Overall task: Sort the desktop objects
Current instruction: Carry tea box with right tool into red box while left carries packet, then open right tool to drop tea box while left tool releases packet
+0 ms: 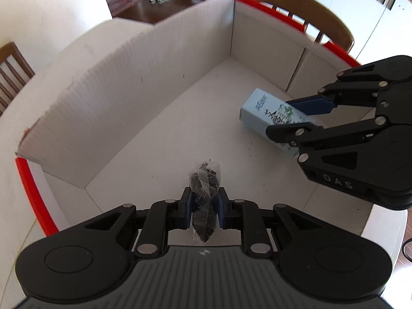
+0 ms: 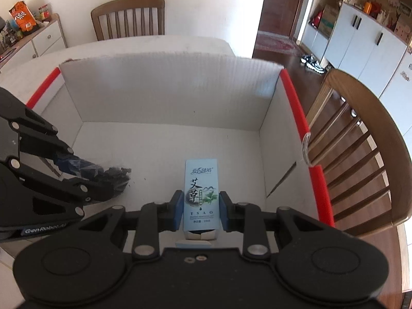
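White corrugated walls of an open cardboard box [image 2: 164, 90], edged in red, fill both views above a dining table. Lower centre, the left gripper [image 1: 204, 206] pinches a clear plastic packet of dark bits [image 1: 204, 180], jaws nearly closed. At the frame's right, the right gripper [image 2: 198, 211] clamps a pale blue Tsao carton [image 2: 200, 193] between partly closed pads. Both tilt steeply toward the box floor, apparently to drop items in. The packet's contents are unclear; whether either item touches the floor cannot be told. Wooden chairs [image 2: 128, 18] stand behind.
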Demonstrator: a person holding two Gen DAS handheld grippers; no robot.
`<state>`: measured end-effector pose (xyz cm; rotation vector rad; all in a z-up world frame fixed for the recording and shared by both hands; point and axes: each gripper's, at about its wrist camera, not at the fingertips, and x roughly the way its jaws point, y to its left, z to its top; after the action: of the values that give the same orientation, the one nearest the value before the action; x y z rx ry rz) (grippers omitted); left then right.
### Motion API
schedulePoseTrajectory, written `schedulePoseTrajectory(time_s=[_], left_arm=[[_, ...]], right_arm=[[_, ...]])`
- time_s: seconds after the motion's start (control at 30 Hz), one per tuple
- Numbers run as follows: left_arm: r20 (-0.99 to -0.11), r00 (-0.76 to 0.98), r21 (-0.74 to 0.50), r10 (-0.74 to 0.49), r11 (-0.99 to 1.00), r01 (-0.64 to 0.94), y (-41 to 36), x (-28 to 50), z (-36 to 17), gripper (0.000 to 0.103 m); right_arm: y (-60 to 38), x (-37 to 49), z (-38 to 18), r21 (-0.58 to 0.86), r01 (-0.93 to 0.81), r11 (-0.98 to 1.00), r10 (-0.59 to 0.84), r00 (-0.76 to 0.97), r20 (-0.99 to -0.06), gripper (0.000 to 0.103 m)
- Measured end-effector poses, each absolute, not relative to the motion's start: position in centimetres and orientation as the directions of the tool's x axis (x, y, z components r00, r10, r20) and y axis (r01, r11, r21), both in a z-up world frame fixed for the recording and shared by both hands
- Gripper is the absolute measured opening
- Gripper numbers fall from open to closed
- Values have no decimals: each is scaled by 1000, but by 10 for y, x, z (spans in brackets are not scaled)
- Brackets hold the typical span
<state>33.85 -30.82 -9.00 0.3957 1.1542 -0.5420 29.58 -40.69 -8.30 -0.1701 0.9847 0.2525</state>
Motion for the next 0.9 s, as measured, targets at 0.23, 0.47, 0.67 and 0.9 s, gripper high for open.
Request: schedulePoseTrajectory(time_s=[0.23, 0.47, 0.67, 0.9], left_arm=[[-940, 279, 1, -197, 816, 579, -307, 343, -91, 18], [-937, 284, -2, -204, 815, 580, -305, 344, -86, 19], [-927, 299, -12, -227, 813, 583, -301, 339, -81, 19], [-904, 337, -35, -264, 829, 558, -290, 331, -64, 20]], right_arm=[[-409, 295, -88, -23, -304, 952, 137, 494, -859, 27], [-406, 295, -88, -53, -326, 944, 121, 490, -863, 29], [-410, 295, -84, -48, -311, 949, 120, 499, -859, 41], [-418, 292, -68, -12, -305, 952, 153, 510, -846, 41]])
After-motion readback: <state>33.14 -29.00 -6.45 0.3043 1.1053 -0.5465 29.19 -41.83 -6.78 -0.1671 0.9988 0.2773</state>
